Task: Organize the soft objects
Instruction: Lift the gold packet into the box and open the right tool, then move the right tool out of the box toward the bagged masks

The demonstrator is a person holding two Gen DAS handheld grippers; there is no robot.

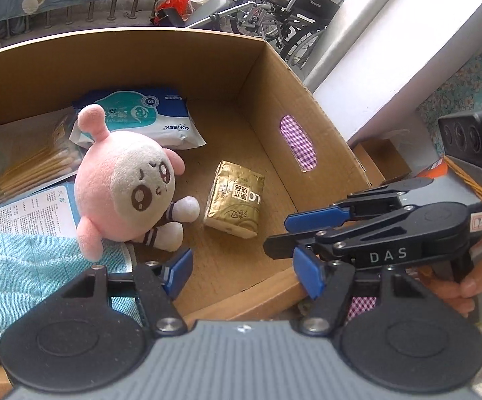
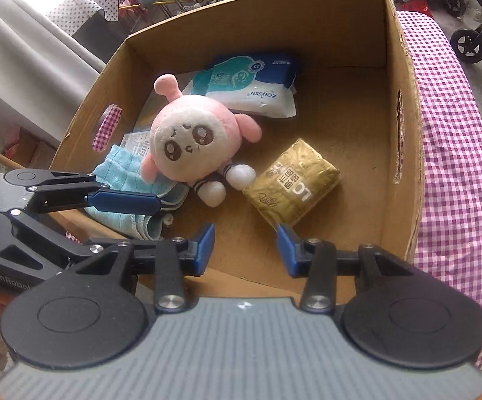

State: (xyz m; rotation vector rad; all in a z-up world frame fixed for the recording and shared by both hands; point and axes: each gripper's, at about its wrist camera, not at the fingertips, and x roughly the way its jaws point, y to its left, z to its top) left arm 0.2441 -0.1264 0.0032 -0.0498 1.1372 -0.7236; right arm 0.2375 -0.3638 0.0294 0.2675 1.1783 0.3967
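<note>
Cardboard box [image 2: 404, 106]: towel [image 1: 24, 266] partly hidden, papers perhaps beneath.

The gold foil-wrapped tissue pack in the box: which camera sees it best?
The right wrist view: the gold foil-wrapped tissue pack lies near and large, its top and printed label plain. The left wrist view shows it whole too, but smaller and farther off.

Lighting: bright, even daylight; upper left corner of the right wrist view blown out white. Shadows: soft, inside the open brown cardboard box [image 2: 357, 66]. Glare: on the crinkled gold foil tissue pack [image 2: 292, 183]. Distortion: strong fisheye curvature, dark vignetted corners. Focus: slightly soft throughout.
</note>
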